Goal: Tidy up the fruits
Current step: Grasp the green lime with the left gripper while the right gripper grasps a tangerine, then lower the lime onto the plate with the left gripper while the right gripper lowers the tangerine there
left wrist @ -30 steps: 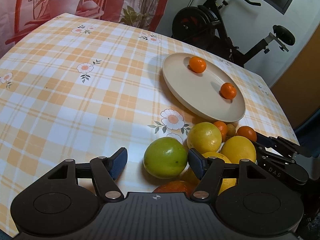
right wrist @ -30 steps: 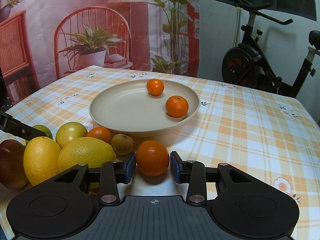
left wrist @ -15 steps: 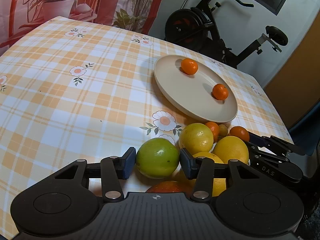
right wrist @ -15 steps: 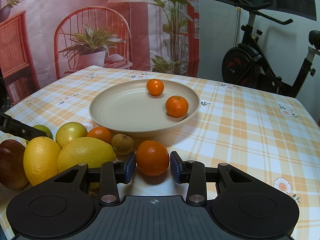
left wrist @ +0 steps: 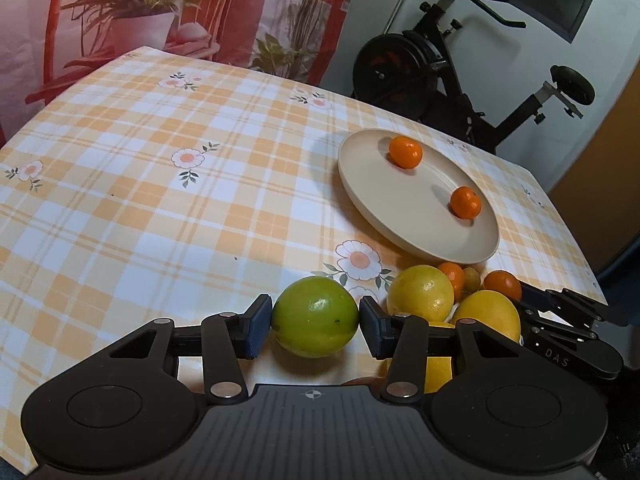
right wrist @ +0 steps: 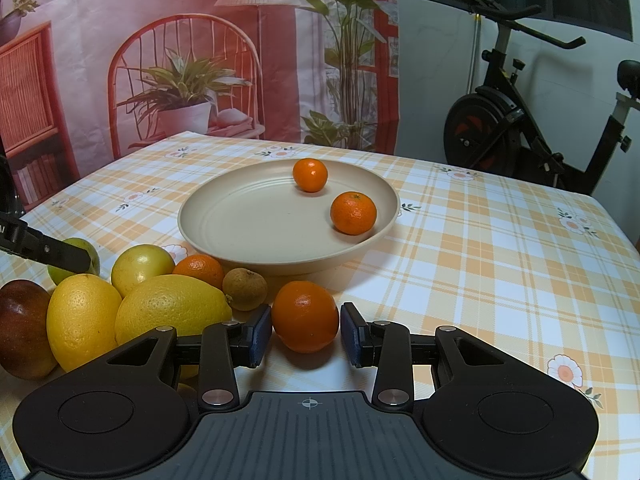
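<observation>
So far only a small part of the sorting looks done. The beige plate (right wrist: 224, 236) carries just two mandarins, the far mandarin (right wrist: 310, 175) and the near mandarin (right wrist: 353, 213), both well ahead of the right jaws and toward the plate's right side.

The right gripper (right wrist: 306, 334) has its jaws drawn in on an orange (right wrist: 305, 317), the blue pads touching its two flanks; the fruit sits squarely between them and appears to rest on the tablecloth (right wrist: 480, 272), so it seems pinched but not lifted. The left gripper (left wrist: 316, 330) likewise has its jaws closed against a green citrus (left wrist: 315, 322), one pad on each side, with the fruit low on the cloth.

Left of the right jaws lies the unsorted heap: a large lemon (right wrist: 172, 308), a yellow orange (right wrist: 82, 320), a pale yellow fruit (right wrist: 138, 266), a small mandarin (right wrist: 199, 270), a brown kiwi-like fruit (right wrist: 245, 290) and a dark red fruit (right wrist: 22, 328) at the frame's edge, perhaps an apple or a mango; the view there is too distorted to say.

Judging by this, most of the work remains: both gripped fruits have to be carried forward, and the heap beside the jaws is untouched. Whether every kind belongs on the one plate cannot be told from here.
</observation>
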The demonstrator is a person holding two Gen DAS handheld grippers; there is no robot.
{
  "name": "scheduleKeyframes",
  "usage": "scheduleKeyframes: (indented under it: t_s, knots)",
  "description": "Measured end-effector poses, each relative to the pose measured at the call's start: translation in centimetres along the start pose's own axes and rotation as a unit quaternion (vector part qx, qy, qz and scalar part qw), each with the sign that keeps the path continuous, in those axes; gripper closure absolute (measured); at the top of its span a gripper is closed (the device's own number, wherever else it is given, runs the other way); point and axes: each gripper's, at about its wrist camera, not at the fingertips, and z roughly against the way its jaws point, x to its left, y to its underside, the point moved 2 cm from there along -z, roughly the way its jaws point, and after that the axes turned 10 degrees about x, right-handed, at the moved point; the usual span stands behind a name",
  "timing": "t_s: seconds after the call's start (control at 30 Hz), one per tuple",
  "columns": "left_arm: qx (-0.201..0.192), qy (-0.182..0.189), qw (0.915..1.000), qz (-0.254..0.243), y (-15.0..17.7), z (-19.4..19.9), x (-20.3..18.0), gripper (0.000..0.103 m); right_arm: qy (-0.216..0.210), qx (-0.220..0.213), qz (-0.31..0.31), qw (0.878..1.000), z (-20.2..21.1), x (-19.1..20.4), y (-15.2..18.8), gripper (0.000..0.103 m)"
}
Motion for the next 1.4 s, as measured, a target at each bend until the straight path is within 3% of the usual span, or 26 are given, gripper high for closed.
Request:
scheduleKeyframes:
  t_s: [0.9, 1.4]
  knots:
    - [-0.041, -0.014, 0.9986, -0.03, -0.5, 1.7, -0.6, 0.053, 0.001, -0.015, -0.017, 1.0, 0.5, -0.6, 0.1, 0.07]
    - [-0.064, -0.014, 0.9946, -0.081, -3.8, 1.9, -2.7, 0.053, 0.002, -0.061, -0.054, 0.997, 1.8, -2.2, -1.1, 0.07]
